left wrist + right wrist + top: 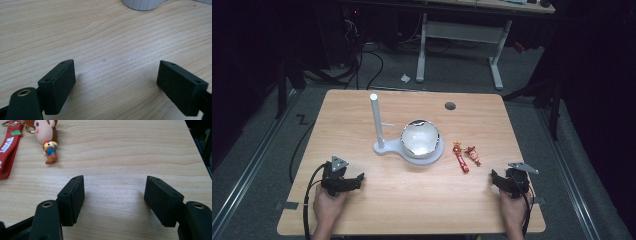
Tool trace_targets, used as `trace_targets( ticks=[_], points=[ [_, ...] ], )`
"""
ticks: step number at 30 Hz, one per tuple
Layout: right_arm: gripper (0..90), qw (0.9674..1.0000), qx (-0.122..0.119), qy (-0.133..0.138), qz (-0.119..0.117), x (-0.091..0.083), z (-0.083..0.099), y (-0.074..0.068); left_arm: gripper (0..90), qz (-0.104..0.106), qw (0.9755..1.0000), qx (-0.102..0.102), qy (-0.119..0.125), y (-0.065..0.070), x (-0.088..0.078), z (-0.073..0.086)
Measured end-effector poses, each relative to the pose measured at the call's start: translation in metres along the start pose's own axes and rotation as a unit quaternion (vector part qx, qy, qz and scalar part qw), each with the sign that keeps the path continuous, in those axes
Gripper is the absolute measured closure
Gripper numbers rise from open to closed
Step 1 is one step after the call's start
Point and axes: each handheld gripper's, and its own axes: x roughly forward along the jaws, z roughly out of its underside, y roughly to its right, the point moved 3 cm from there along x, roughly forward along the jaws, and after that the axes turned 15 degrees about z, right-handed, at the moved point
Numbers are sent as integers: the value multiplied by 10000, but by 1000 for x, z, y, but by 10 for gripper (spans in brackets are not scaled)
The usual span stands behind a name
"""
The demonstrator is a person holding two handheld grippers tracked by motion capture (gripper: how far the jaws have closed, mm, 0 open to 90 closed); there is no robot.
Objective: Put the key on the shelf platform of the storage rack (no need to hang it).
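The keychain (466, 156) — a small cowboy figure with a red strap beside it — lies flat on the wooden counter (412, 200), right of centre. In the high view it sits at about 11 o'clock from the right gripper (499, 181), near but clearly apart, with bare wood between them. In the right gripper view the figure (47, 143) lies at roughly 10 o'clock beyond the left finger (71, 200), and the red strap (8, 150) runs along the left edge of the view; neither is between the fingers, and neither touches them. The right gripper's fingers stand spread and released, with only counter grain in the gap.

The left gripper (354, 181) rests low at the near left of the counter, held in the person's left hand (328, 206), well apart from the keychain. Its fingers (58, 85) are likewise parted, gripping nothing. At its 1 o'clock in the high view stands a white stand (379, 145) with an upright post, carrying a shiny metal bowl (420, 138) — the keychain lies just to the right of that base.
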Motion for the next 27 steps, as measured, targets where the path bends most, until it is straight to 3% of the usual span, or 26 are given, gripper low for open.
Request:
trace_targets(
  ticks=[17,27],
  points=[
    [313,10000,-13,8,-81,0,0,1,158,-4,10000,-2,12,0,0,0],
    [300,9998,-148,-33,-141,-1,0,0,146,-107,9999,7,21,-1,1,0]
  ],
)
